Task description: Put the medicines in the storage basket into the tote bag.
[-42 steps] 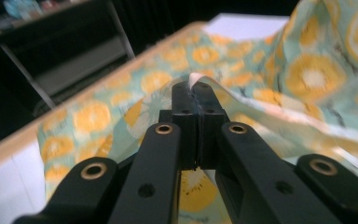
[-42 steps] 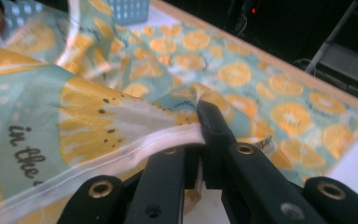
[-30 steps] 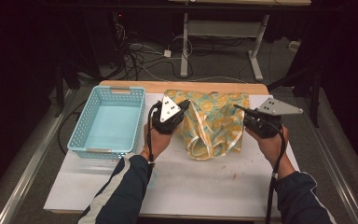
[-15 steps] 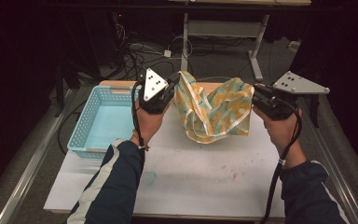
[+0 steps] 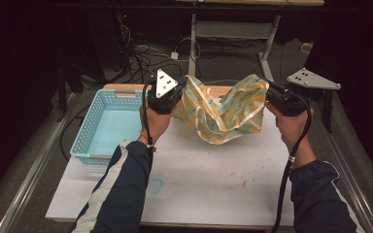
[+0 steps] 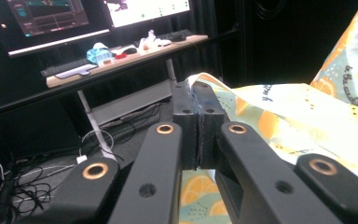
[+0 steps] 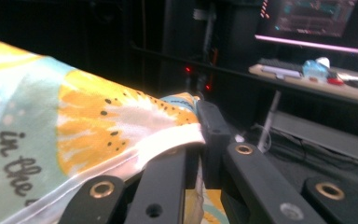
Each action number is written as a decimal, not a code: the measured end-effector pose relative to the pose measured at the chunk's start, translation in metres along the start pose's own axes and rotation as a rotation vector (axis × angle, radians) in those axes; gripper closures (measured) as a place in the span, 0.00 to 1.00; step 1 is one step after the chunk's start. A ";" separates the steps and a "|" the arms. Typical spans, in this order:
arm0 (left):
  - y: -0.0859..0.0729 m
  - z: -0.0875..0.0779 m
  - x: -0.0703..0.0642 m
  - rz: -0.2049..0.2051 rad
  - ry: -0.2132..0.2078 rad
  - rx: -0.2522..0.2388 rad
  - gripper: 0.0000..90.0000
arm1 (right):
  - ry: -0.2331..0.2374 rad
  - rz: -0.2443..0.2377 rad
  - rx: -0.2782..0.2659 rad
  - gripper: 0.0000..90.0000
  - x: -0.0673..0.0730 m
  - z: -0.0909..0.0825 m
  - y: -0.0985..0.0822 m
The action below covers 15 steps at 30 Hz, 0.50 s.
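Patterned cloth [image 5: 226,112] stretched between left tool [image 5: 176,97] and right tool [image 5: 270,93], clamped by both

table [image 5: 213,184]: white top | on it: blue basket [image 5: 108,127], far left

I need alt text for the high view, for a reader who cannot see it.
A person's two grippers, left gripper and right gripper, each shut on an upper corner of a yellow-and-teal patterned cloth, hold it up over a white table. An empty light blue basket stands at the table's left.
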<state>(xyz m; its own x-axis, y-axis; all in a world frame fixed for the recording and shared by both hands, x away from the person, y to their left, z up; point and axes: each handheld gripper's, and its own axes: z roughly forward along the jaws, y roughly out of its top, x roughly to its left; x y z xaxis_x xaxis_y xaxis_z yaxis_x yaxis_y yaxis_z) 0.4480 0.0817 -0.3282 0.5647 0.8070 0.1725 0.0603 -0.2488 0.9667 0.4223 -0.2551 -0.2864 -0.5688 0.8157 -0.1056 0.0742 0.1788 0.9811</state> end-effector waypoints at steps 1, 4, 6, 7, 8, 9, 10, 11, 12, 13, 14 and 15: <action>-0.002 0.003 0.001 0.004 -0.006 0.006 0.97 | -0.008 0.001 0.006 0.99 -0.003 0.002 -0.002; -0.006 0.010 0.003 0.003 0.017 0.029 0.97 | -0.026 0.008 0.016 0.99 -0.008 0.007 -0.005; -0.008 0.011 0.007 -0.025 0.052 0.032 0.97 | -0.041 0.008 0.027 0.99 -0.010 0.009 -0.006; -0.007 0.009 0.009 -0.058 0.055 0.016 0.97 | -0.042 0.010 0.022 0.99 -0.010 0.009 -0.006; -0.006 0.006 0.011 -0.075 0.058 0.005 0.97 | -0.043 0.014 0.014 0.99 -0.010 0.008 -0.005; -0.003 0.003 0.012 -0.070 0.078 -0.014 0.97 | -0.039 0.020 0.000 0.99 -0.010 0.004 -0.002; -0.001 0.000 0.013 -0.065 0.086 -0.027 0.98 | -0.042 0.011 -0.016 0.99 -0.009 0.000 0.001; 0.002 -0.004 0.014 -0.069 0.087 -0.032 0.98 | -0.047 0.007 -0.024 0.99 -0.008 -0.003 0.006; 0.005 -0.007 0.016 -0.065 0.101 -0.043 0.98 | -0.047 0.012 -0.033 0.99 -0.008 -0.006 0.010; 0.008 -0.010 0.018 -0.058 0.116 -0.049 0.98 | -0.047 0.013 -0.041 0.99 -0.007 -0.010 0.015; 0.011 -0.014 0.020 -0.058 0.123 -0.051 0.98 | -0.048 0.012 -0.053 0.99 -0.006 -0.013 0.019; 0.014 -0.018 0.022 -0.070 0.128 -0.049 0.98 | -0.054 0.000 -0.059 0.99 -0.004 -0.016 0.024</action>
<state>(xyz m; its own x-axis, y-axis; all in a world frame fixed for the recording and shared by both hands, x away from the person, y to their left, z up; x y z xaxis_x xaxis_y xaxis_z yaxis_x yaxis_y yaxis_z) 0.4468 0.1058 -0.3075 0.4506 0.8840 0.1246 0.0536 -0.1661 0.9846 0.4130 -0.2630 -0.2599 -0.5233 0.8447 -0.1124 0.0249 0.1470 0.9888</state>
